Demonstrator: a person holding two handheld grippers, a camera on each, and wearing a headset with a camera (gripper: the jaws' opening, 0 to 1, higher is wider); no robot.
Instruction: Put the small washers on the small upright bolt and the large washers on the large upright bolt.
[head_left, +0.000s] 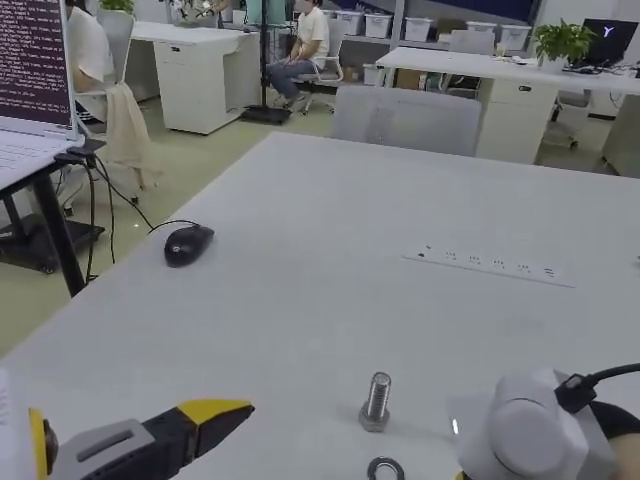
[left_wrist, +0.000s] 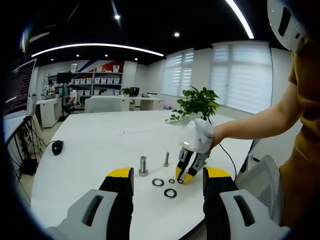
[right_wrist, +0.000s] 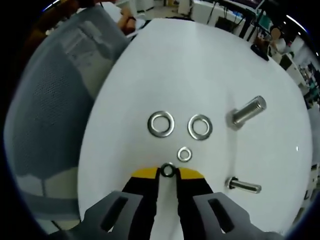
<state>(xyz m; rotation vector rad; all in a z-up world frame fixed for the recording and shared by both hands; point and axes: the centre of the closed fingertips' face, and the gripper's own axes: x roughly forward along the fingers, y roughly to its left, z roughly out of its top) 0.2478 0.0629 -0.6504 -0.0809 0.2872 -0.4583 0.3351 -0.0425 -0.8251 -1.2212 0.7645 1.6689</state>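
The large upright bolt (right_wrist: 247, 111) and the small upright bolt (right_wrist: 244, 186) stand on the white table (right_wrist: 200, 60). Two large washers (right_wrist: 161, 123) (right_wrist: 200, 127) and one small washer (right_wrist: 184, 154) lie flat beside them. My right gripper (right_wrist: 168, 171) is down at the table, its yellow tips shut on a second small washer (right_wrist: 168, 170). The left gripper view shows the right gripper (left_wrist: 184, 177) low over the washers, by the large bolt (left_wrist: 143, 166) and the small bolt (left_wrist: 166, 159). My left gripper (left_wrist: 168, 174) hangs open and holds nothing, back from the parts.
A black mouse (head_left: 187, 243) and a white power strip (head_left: 490, 265) lie farther back on the table. A laptop (head_left: 30, 70) stands on a stand at the left. A mesh chair (right_wrist: 55, 100) sits close to the table edge by the washers.
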